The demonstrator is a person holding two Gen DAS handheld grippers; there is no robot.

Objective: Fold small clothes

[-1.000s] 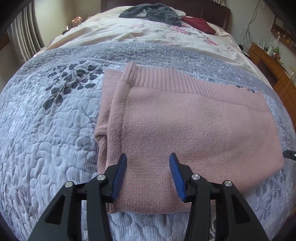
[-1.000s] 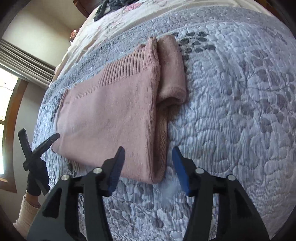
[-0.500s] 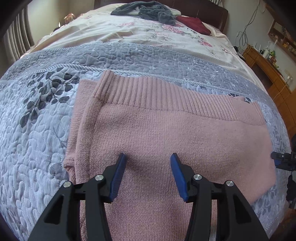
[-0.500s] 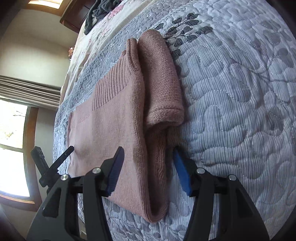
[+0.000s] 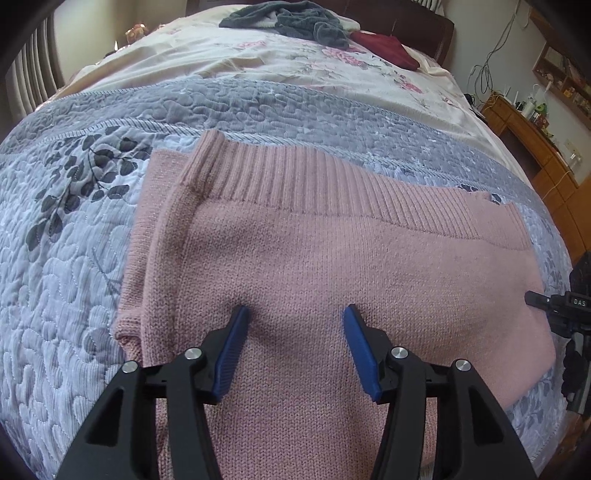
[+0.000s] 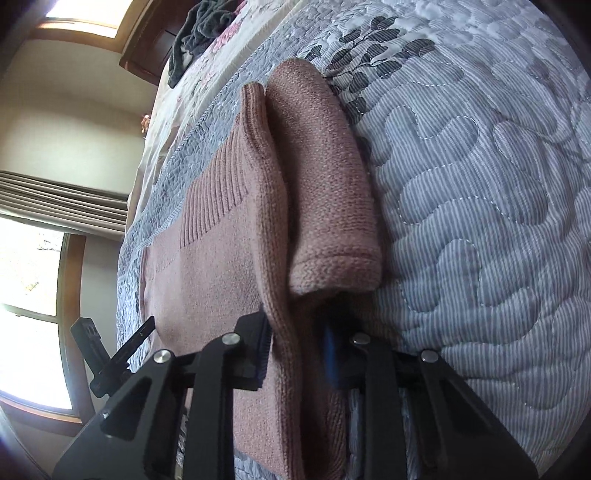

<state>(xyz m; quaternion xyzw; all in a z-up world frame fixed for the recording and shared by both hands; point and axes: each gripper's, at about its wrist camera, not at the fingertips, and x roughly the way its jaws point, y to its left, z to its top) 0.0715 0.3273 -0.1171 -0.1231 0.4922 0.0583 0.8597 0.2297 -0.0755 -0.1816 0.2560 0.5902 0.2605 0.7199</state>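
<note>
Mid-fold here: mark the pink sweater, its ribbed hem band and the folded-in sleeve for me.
pink sweater (image 5: 351,280): left wrist view, flat knit body.
ribbed hem band (image 5: 332,184): left wrist view, middle of the ribbing along the far edge.
folded-in sleeve (image 6: 325,177): right wrist view, upper surface of the sleeve.

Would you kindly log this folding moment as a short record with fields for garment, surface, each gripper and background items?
garment: folded pink knitted sweater, ribbed hem at the far edge, sleeve tucked at one side
surface: grey quilted bedspread
left gripper: jaws open, blue pads over the sweater's middle, gripping nothing
right gripper: jaws astride the sweater's folded side edge, closing; grip not certain
background: dark grey clothes pile and dark red cloth at the bed's far end
</note>
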